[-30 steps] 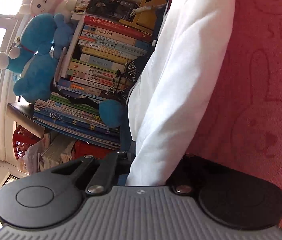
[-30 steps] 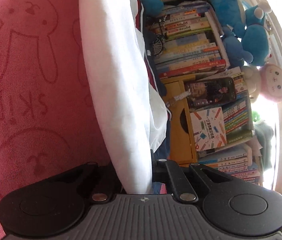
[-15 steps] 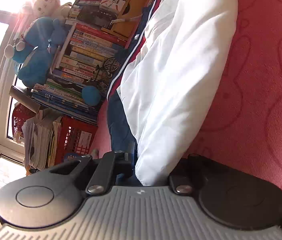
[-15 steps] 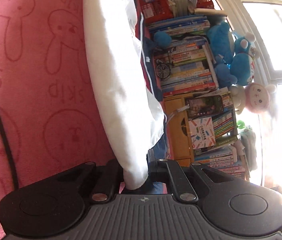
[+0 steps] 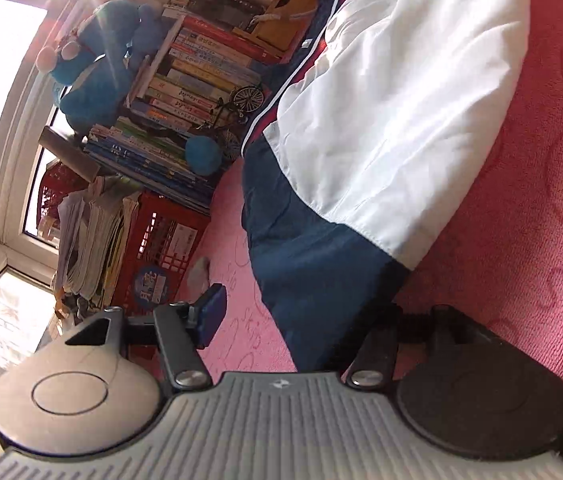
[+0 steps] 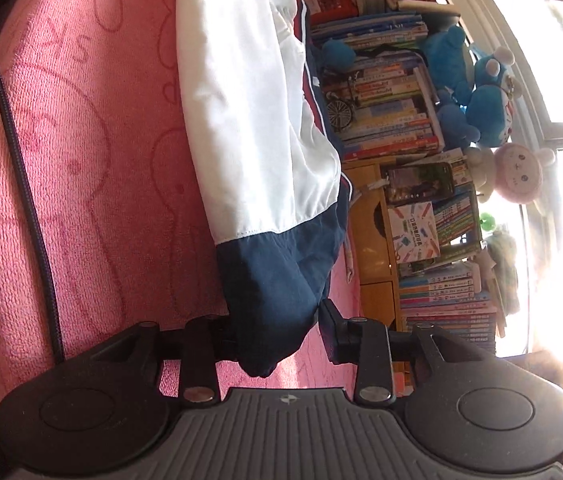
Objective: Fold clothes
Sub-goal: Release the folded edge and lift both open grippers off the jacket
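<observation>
My left hand-held gripper [image 5: 301,326] stands wide, its 2 fingers apart on either side of the jacket [image 5: 381,120]'s navy hem. My right hand-held gripper [image 6: 279,330] is wide too, the navy cuff hanging loose between its fingers. The white-and-navy jacket lies on the pink rabbit-print blanket [image 6: 81,160], beside stacked books [image 5: 185,92] and blue plush toys [image 6: 477,92].

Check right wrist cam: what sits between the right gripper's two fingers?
In the right wrist view, the jacket's navy cuff hangs between the open fingers of the right gripper, over the pink blanket.
</observation>
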A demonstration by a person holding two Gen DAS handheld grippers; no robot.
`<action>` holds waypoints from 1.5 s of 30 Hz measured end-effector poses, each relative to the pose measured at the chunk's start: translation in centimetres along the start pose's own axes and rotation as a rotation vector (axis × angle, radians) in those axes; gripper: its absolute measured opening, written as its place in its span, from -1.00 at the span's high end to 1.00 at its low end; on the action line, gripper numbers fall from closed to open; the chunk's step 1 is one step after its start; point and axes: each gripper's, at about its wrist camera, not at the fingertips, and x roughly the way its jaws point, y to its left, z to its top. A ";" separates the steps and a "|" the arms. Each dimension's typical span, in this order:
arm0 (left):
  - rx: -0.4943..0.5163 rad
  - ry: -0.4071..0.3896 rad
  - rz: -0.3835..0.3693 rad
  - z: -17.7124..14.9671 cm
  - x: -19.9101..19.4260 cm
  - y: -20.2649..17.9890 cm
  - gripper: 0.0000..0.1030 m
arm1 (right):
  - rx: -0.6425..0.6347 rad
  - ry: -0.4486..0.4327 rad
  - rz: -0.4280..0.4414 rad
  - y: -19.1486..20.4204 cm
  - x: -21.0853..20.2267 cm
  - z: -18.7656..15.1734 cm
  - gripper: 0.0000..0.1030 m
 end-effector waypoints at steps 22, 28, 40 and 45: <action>-1.113 -0.212 -0.189 6.8 -4.0 1.4 -0.65 | 1.314 -0.185 0.113 -5.3 0.0 9.2 -0.06; -1.006 -0.054 -0.195 8.8 -0.5 -2.8 -0.63 | 1.135 -0.090 0.090 -3.6 1.9 13.4 -0.07; -0.870 0.040 0.095 4.0 -0.7 -1.7 -0.73 | 1.148 0.277 -0.210 -3.4 3.0 3.7 -0.20; -1.098 0.103 0.046 0.5 0.5 0.8 -0.90 | 1.323 0.303 -0.187 -4.0 2.9 0.8 -0.30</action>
